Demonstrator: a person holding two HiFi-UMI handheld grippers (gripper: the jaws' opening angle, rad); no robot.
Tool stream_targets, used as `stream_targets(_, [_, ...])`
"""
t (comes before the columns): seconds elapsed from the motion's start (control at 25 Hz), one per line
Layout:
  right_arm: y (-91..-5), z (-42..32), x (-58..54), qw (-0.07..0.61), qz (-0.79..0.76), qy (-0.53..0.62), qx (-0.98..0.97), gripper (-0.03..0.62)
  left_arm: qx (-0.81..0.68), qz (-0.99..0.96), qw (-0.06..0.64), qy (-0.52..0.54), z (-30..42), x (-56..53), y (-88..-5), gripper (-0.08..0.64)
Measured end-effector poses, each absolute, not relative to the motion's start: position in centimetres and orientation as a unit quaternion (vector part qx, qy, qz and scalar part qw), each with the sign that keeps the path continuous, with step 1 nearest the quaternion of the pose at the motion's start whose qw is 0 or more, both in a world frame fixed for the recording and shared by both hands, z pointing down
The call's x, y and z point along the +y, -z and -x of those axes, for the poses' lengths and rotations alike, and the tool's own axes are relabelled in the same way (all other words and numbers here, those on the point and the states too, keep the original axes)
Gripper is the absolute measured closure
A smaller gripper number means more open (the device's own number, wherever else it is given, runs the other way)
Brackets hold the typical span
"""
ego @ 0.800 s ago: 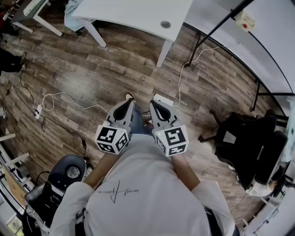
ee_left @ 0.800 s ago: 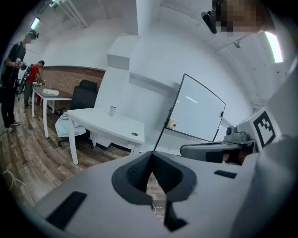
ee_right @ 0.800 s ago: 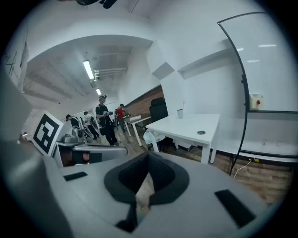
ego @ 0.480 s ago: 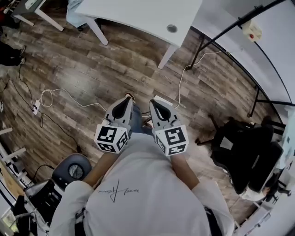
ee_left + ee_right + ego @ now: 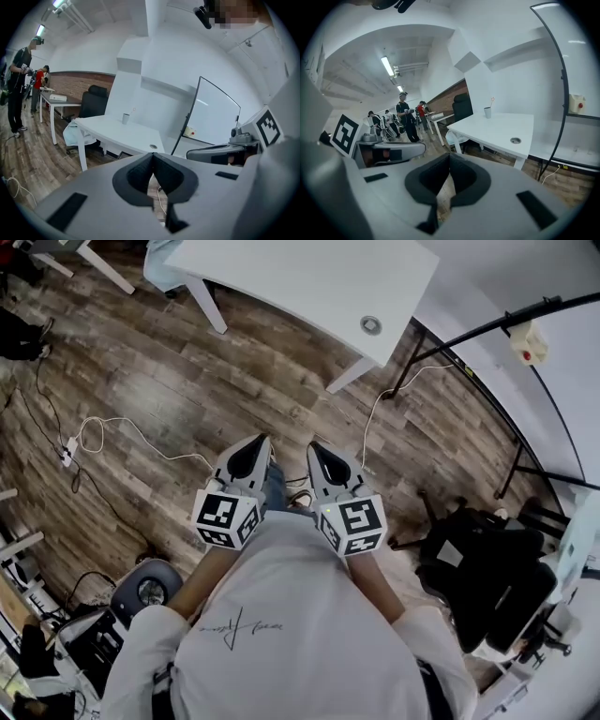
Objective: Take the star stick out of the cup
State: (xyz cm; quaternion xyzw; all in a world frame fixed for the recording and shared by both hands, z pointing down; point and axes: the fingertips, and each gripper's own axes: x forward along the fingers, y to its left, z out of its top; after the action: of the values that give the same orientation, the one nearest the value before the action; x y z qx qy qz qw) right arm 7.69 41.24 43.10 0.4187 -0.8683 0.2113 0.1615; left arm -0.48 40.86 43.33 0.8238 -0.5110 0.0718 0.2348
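Across the room on the white bench [image 5: 501, 124], the cup [image 5: 487, 112] stands near the far end with the star stick [image 5: 492, 100] poking out of it, well apart from both claws. Left claw [image 5: 152, 161] and right claw [image 5: 449, 163] are each clenched on nothing, side by side over the wood floor [image 5: 187, 381]. I read this as the approach step, nothing grasped yet. Next move calls for walking up to the bench, releasing one claw and pinching the thin stick above the rim, with the other possibly steadying the cup.

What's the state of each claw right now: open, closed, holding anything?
Left claw: closed, holding nothing.
Right claw: closed, holding nothing.
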Motion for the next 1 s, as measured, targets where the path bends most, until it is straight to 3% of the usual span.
stream_targets(0.52, [-41.6,-1.2,32.1,0.169,-0.413,-0.179,-0.877,0.583,-0.527,-0.818,0.228,-0.033,8.0,32.1,-41.9,0.552])
stream_targets(1.0, [-40.1,2.2,27.8,0.151,-0.407,-0.163,-0.886,0.583,-0.493,-0.842,0.218,-0.030,8.2,28.1,-40.9,0.553])
